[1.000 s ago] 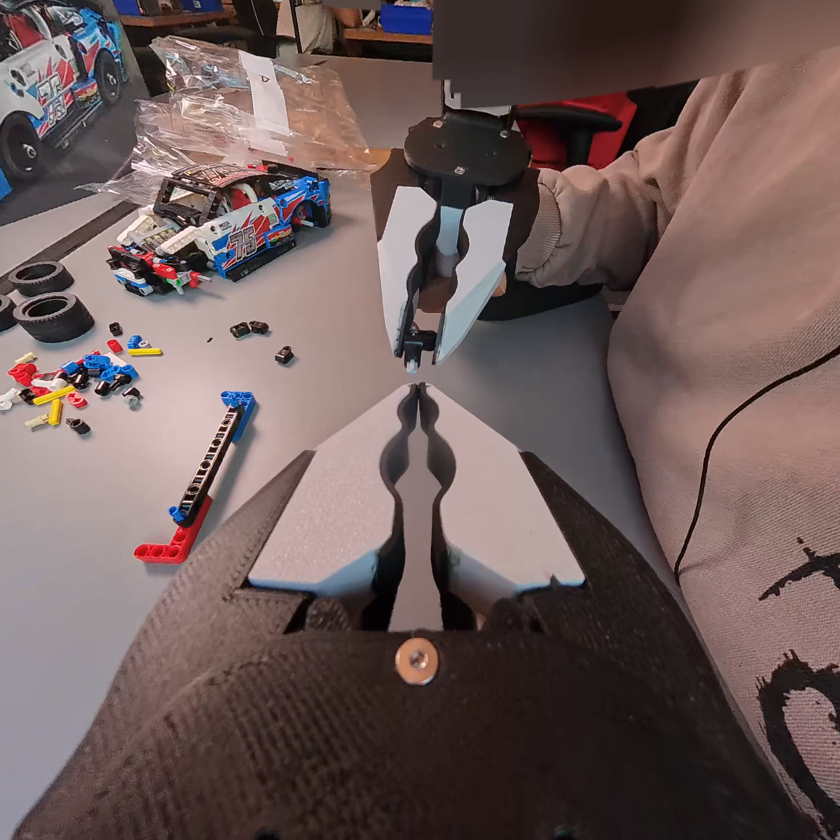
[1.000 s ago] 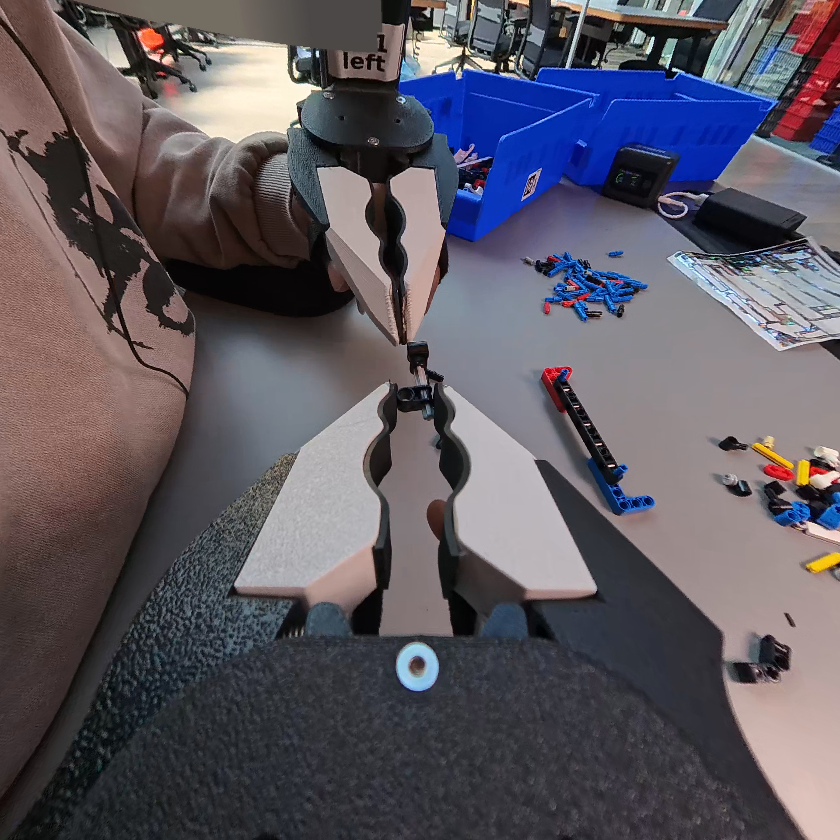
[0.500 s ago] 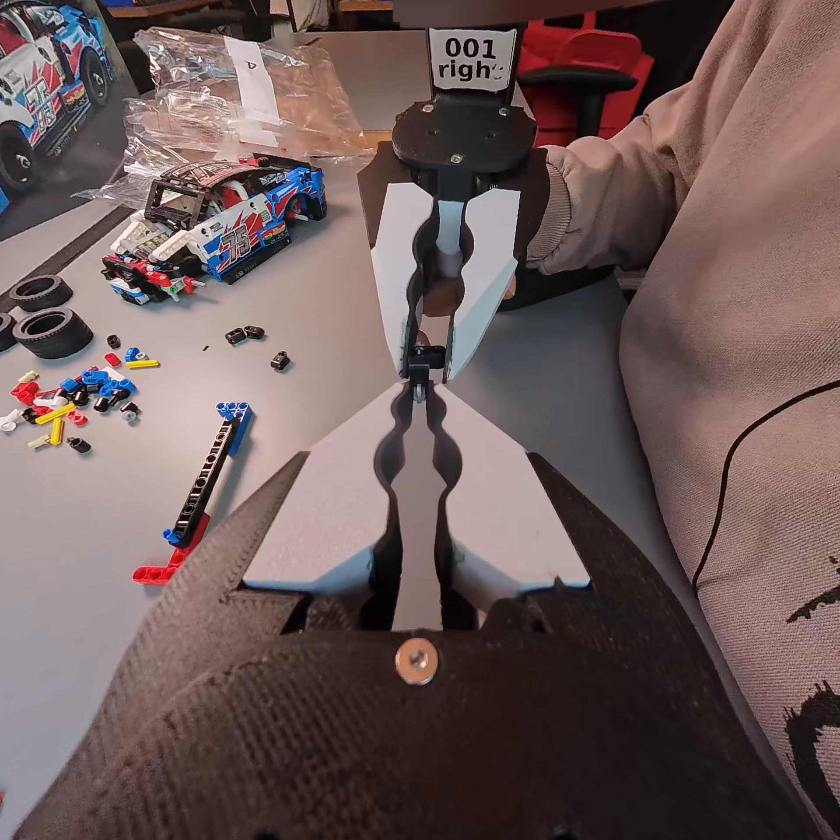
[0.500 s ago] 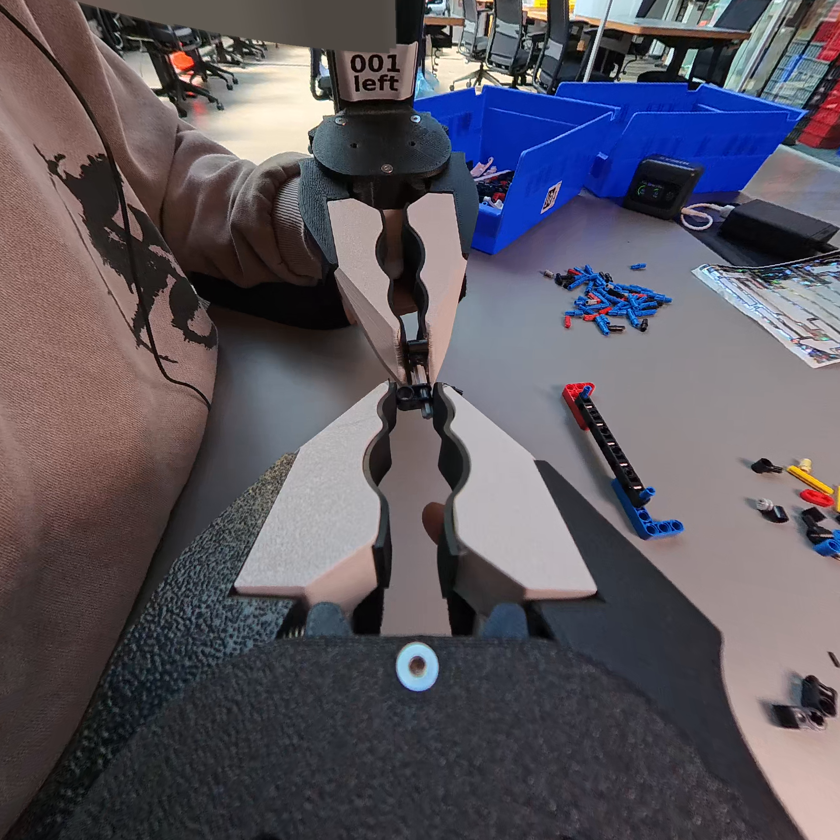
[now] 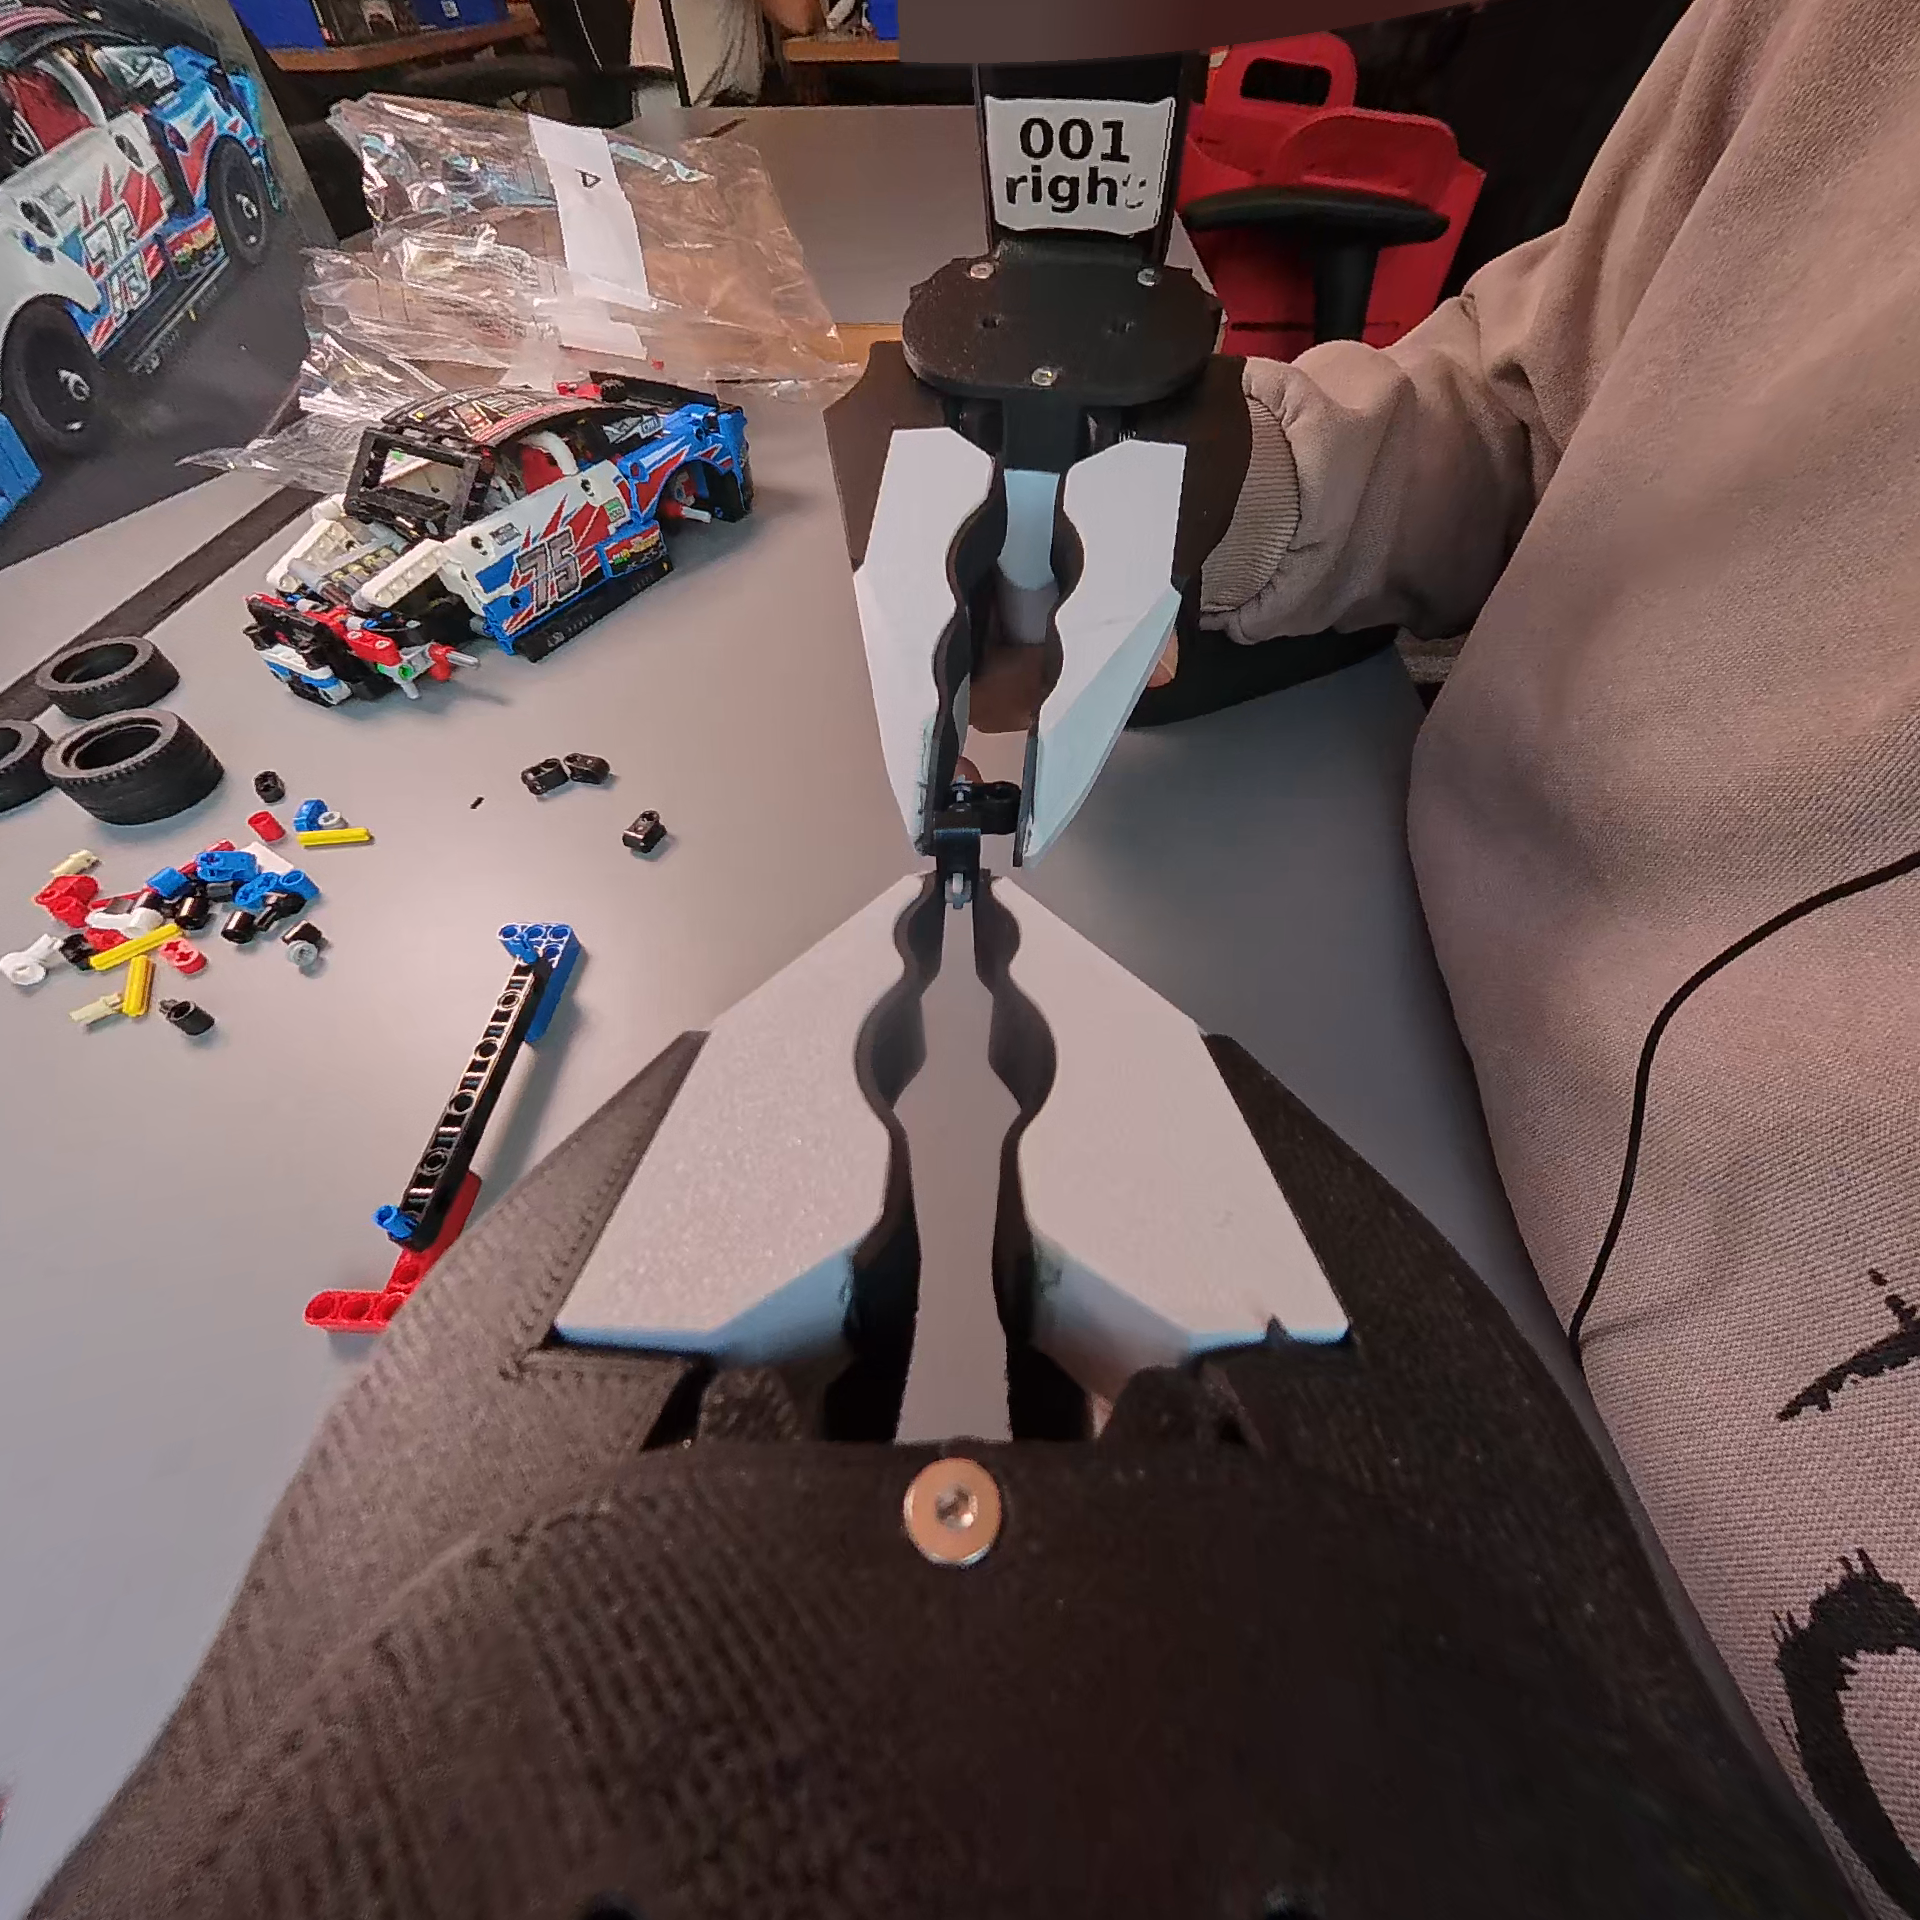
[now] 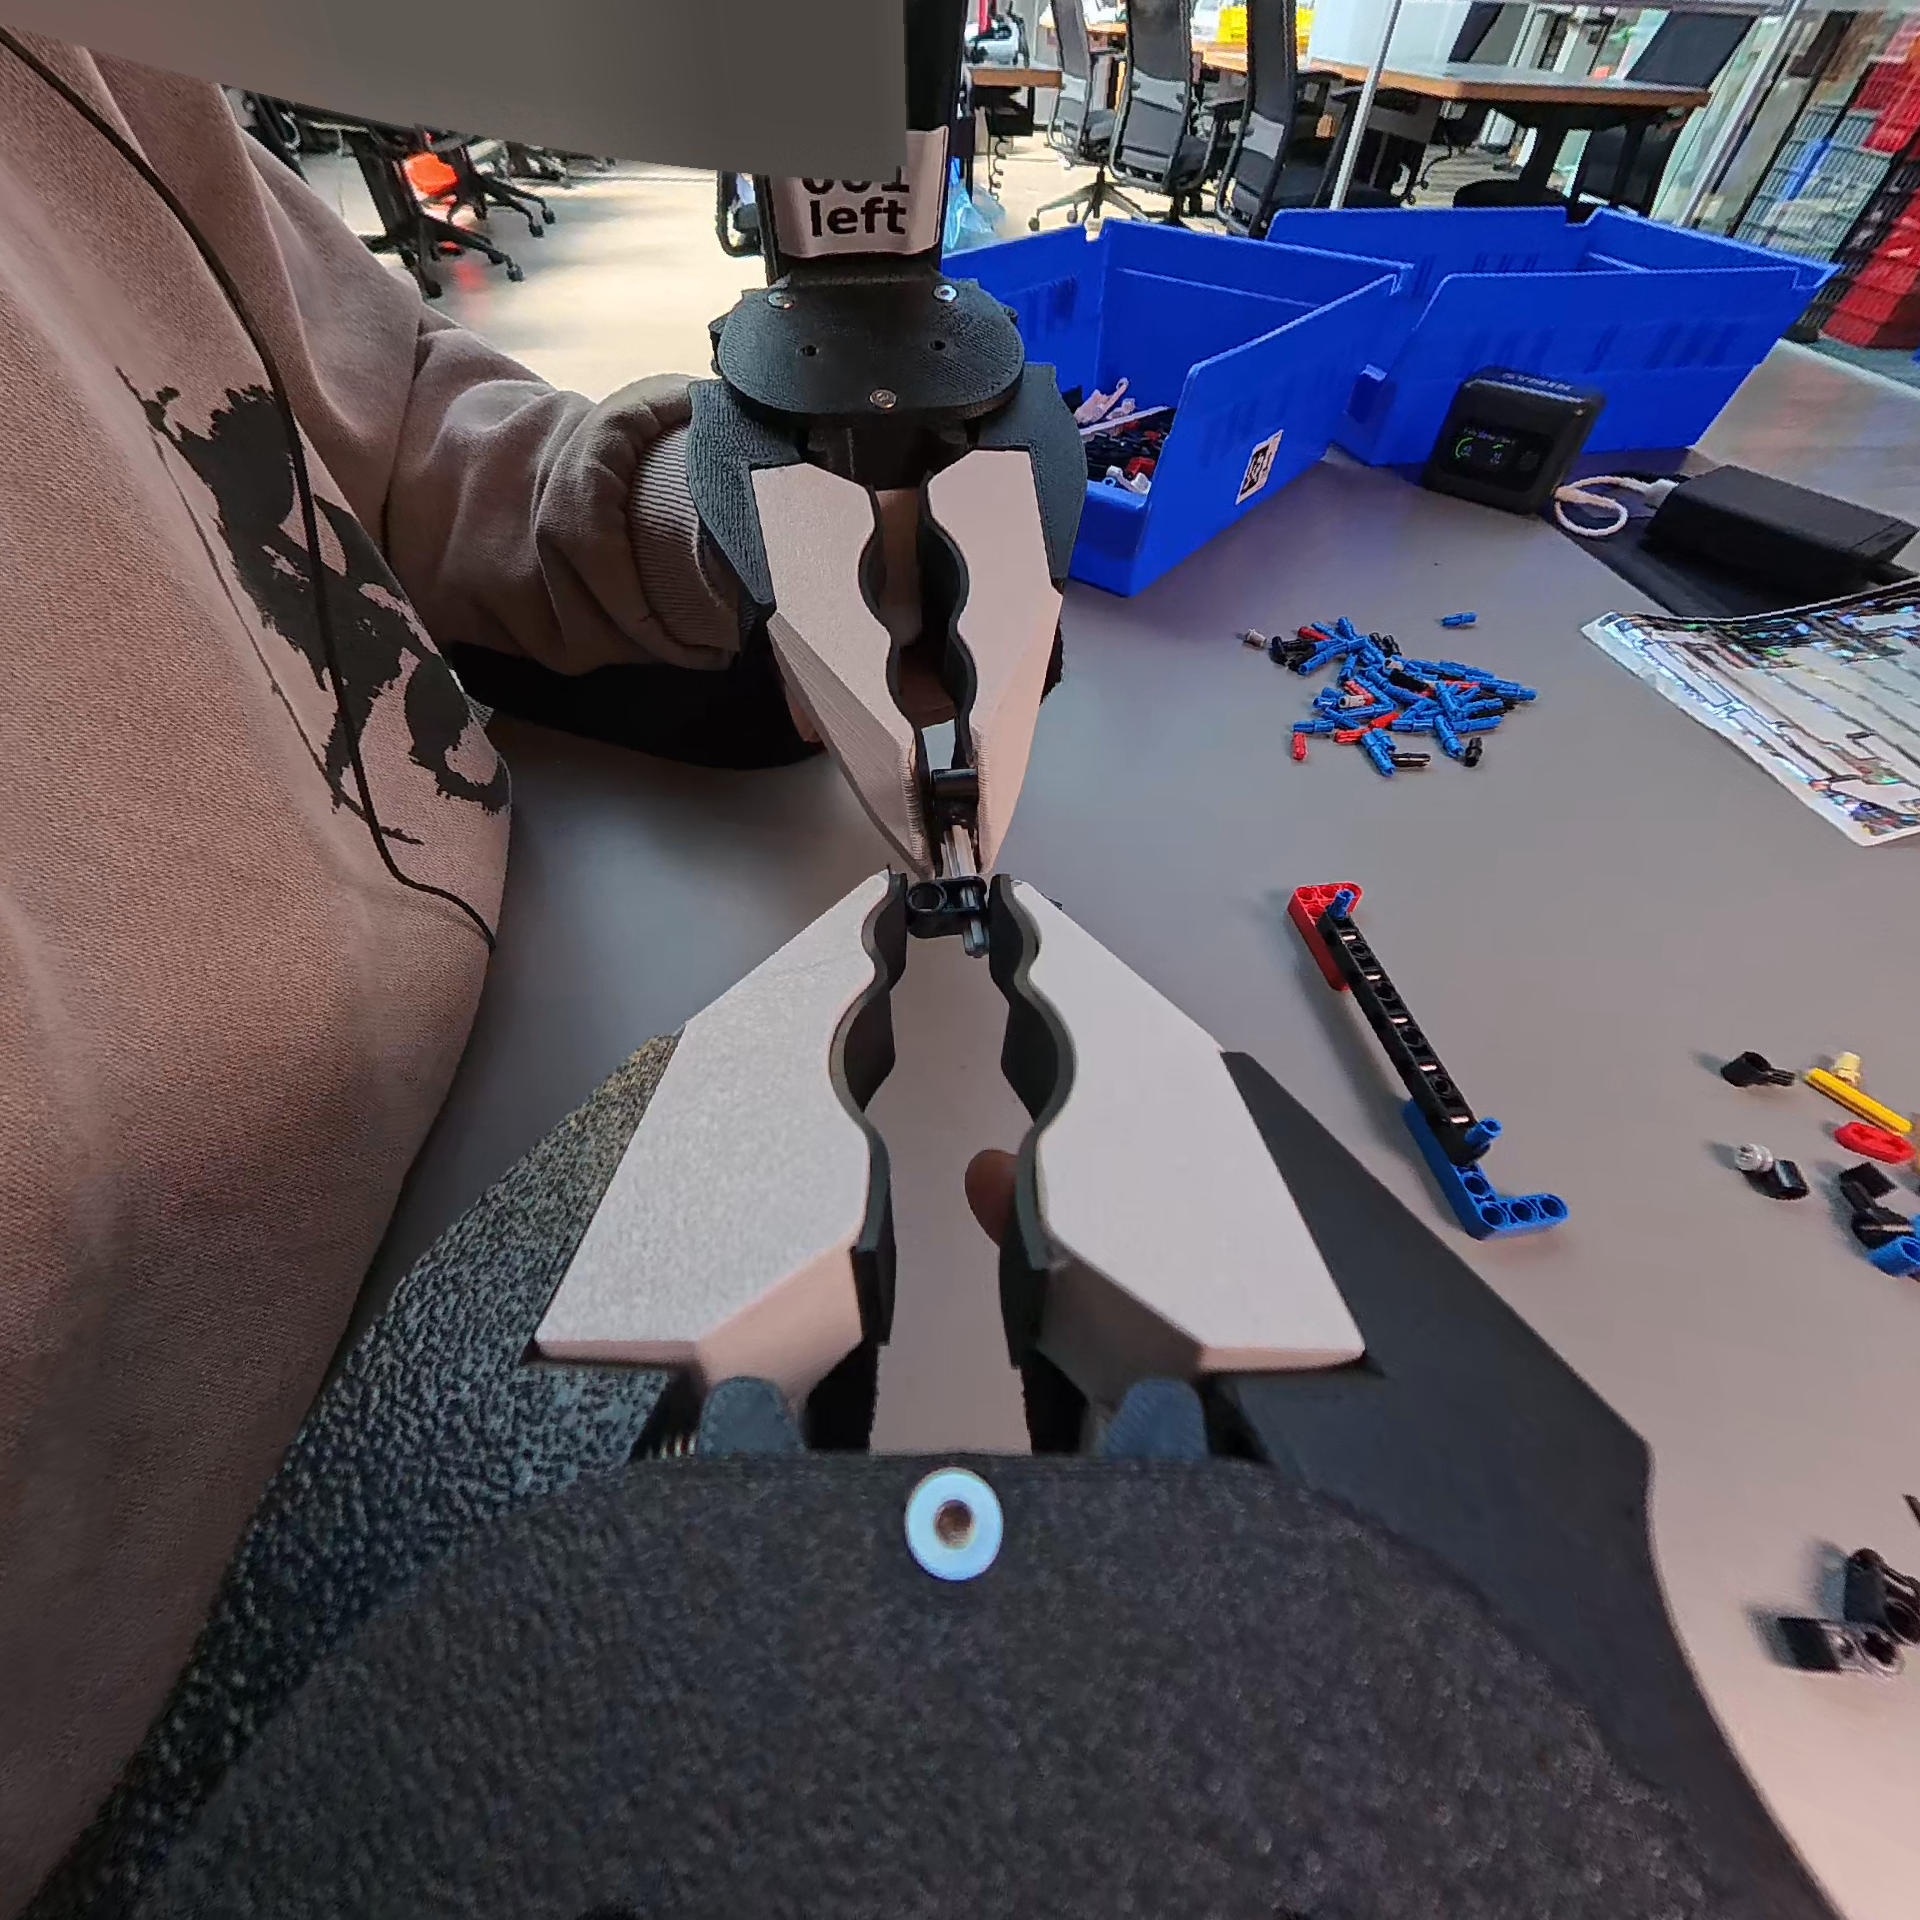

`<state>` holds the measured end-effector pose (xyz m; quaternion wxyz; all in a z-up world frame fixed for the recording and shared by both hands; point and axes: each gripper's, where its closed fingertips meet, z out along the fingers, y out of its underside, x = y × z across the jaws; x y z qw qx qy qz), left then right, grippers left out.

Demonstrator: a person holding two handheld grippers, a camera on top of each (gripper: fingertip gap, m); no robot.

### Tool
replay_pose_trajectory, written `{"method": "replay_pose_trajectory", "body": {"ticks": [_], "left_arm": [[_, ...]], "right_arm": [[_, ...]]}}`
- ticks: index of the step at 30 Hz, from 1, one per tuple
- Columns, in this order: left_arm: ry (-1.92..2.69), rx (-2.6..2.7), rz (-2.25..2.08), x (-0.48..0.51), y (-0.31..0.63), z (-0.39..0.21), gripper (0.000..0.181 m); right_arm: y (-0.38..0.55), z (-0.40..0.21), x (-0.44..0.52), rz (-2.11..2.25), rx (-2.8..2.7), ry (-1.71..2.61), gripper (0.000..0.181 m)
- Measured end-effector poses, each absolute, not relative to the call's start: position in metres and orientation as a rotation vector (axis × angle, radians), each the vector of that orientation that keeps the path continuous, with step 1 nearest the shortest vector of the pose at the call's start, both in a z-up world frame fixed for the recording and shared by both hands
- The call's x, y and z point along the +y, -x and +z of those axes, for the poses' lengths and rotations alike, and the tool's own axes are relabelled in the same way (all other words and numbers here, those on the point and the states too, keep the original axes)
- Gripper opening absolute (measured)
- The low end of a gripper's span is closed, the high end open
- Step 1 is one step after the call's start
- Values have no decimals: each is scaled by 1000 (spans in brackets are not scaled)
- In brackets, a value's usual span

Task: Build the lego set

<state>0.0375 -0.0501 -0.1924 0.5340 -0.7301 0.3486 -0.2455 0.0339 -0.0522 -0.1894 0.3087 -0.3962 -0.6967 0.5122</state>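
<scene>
A small black connector assembly on a grey axle is held between both grippers above the grey table. My right gripper is shut on its lower black connector. My left gripper faces it tip to tip and is shut on the other black end. In the left wrist view the assembly shows between the right gripper's fingertips. A black beam with a blue and a red L-piece lies on the table to the left; it also shows in the right wrist view.
A partly built white, blue and red car, tyres, a pile of loose pieces and plastic bags lie at the left. Blue bins, a heap of blue pins and an instruction booklet lie at the right. My left and right fingertips are right by each other.
The two grippers have come together tip to tip. My left gripper, shut and empty before, has opened a little and closed round the free end of the assembly that the right gripper holds.
</scene>
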Motion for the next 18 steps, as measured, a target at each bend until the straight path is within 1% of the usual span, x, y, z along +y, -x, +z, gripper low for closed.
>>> {"method": "replay_pose_trajectory", "body": {"ticks": [12, 13, 15, 17, 18], "left_arm": [[1734, 831, -582, -51, -37, -191, 4], [1736, 828, -577, -51, -35, -191, 0], [1705, 736, -570, -48, -15, -179, 0], [1706, 733, -563, -50, -10, -179, 0], [1713, 769, -520, -49, -15, -184, 0]], "right_arm": [[-35, -188, -52, 1359, -1837, 1046, 14], [-35, -188, -52, 1357, -1836, 1047, 14], [-39, -192, -34, 1305, -1815, 1091, 14], [-44, -183, -44, 1410, -1800, 1050, 14], [-41, -184, -51, 1353, -1832, 1006, 14]]}}
